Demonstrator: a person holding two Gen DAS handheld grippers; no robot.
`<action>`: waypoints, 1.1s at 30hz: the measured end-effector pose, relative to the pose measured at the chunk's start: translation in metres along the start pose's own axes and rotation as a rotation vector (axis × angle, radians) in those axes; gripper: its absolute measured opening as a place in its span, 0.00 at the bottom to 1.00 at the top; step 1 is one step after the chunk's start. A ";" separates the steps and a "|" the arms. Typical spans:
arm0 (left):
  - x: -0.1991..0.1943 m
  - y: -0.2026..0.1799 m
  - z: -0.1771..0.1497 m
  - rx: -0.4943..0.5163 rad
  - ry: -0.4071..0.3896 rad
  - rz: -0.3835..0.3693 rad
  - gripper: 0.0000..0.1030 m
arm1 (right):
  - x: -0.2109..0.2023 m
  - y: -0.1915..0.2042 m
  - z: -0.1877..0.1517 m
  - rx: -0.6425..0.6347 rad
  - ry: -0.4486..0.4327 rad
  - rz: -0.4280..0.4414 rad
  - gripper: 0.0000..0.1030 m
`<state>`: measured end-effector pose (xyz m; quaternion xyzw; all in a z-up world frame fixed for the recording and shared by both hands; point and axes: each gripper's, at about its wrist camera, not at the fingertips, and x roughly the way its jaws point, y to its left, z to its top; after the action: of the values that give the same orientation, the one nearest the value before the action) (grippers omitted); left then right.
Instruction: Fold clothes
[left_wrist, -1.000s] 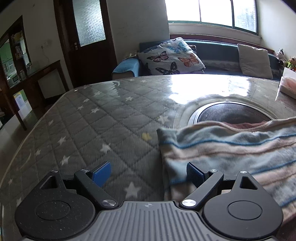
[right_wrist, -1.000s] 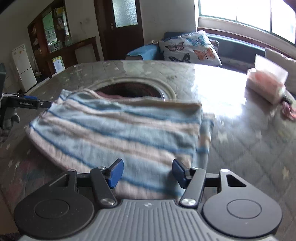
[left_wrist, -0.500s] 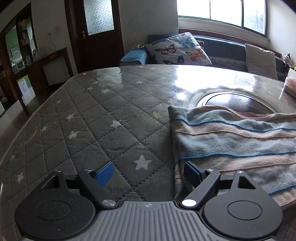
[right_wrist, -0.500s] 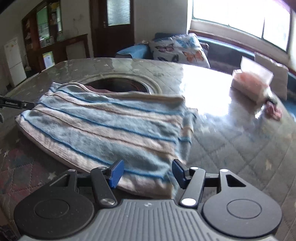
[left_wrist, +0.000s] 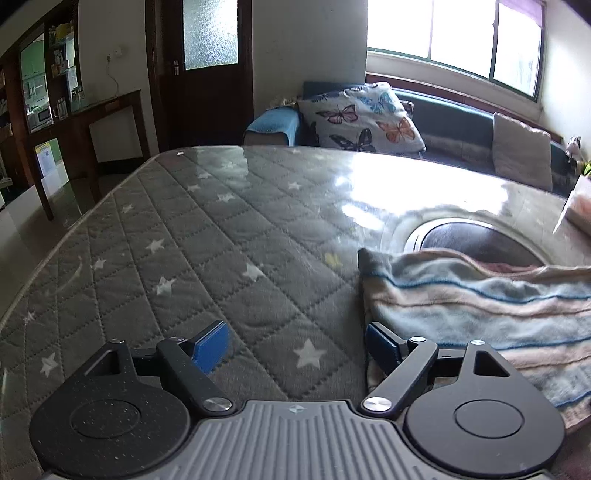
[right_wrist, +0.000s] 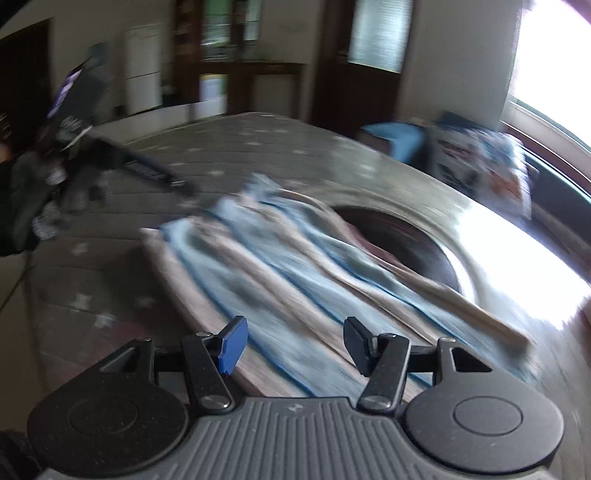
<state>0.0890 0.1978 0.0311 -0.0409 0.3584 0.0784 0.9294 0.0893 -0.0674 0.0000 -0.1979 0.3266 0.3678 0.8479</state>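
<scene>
A folded garment with blue, pink and cream stripes (left_wrist: 480, 310) lies on the grey star-quilted table (left_wrist: 207, 258), partly over a dark round inset (left_wrist: 476, 240). My left gripper (left_wrist: 295, 343) is open and empty, low over the table at the garment's left edge; its right pad is next to that edge. In the blurred right wrist view the garment (right_wrist: 280, 266) lies ahead, and my right gripper (right_wrist: 293, 345) is open and empty above its near edge. The left gripper (right_wrist: 147, 170) shows there at the far left.
A sofa with a butterfly cushion (left_wrist: 362, 118) and a grey cushion (left_wrist: 521, 155) stands behind the table under a window. A dark door (left_wrist: 207, 74) and wooden shelves (left_wrist: 44, 92) are at the left. A pink-filled clear pack (left_wrist: 576, 210) sits at the table's right edge.
My right gripper has swung sharply left, so its view is blurred and now faces the garment's left part and the left gripper. My left gripper has shifted slightly; both stay open.
</scene>
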 end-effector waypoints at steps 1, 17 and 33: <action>-0.001 0.001 0.001 -0.005 -0.002 -0.008 0.82 | 0.006 0.009 0.006 -0.026 0.001 0.021 0.56; 0.009 0.002 0.002 -0.078 0.068 -0.123 0.83 | 0.081 0.105 0.043 -0.262 0.009 0.095 0.42; 0.030 0.004 0.002 -0.368 0.213 -0.379 0.77 | 0.025 0.064 0.046 -0.049 -0.129 0.114 0.07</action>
<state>0.1115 0.2054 0.0127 -0.2830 0.4198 -0.0378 0.8616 0.0729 0.0132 0.0088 -0.1757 0.2732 0.4355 0.8395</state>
